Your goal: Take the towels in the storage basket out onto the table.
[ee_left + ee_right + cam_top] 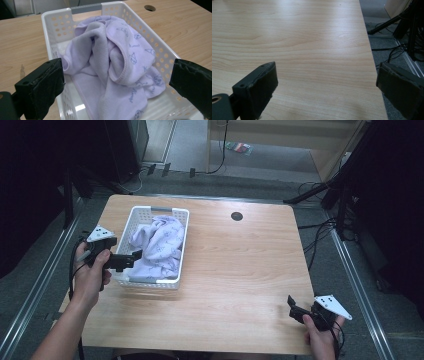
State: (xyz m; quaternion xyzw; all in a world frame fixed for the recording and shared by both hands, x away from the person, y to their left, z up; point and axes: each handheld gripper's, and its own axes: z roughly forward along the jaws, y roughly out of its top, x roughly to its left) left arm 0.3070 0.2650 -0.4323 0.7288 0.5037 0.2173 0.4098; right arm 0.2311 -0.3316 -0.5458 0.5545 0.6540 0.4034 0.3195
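A white perforated basket (182, 245) stands on the left part of the wooden table (245, 270). A crumpled lilac cloth (160, 245) with small blue prints lies inside it. My left gripper (134, 257) reaches over the basket's near-left rim. In the left gripper view it (117, 75) is open wide, its jaws on either side of the cloth (120, 52) above the basket (50, 22), gripping nothing. Near the table's front right corner my right gripper (292, 303) is open. In its own view it (327, 80) hovers over bare wood (299, 37).
A round cable hole (236, 216) sits in the table's far middle. The table's right edge (372, 62) runs close beside the right gripper, with cables and black stand legs (394, 22) on the floor beyond. Metal rails (35, 290) flank the table.
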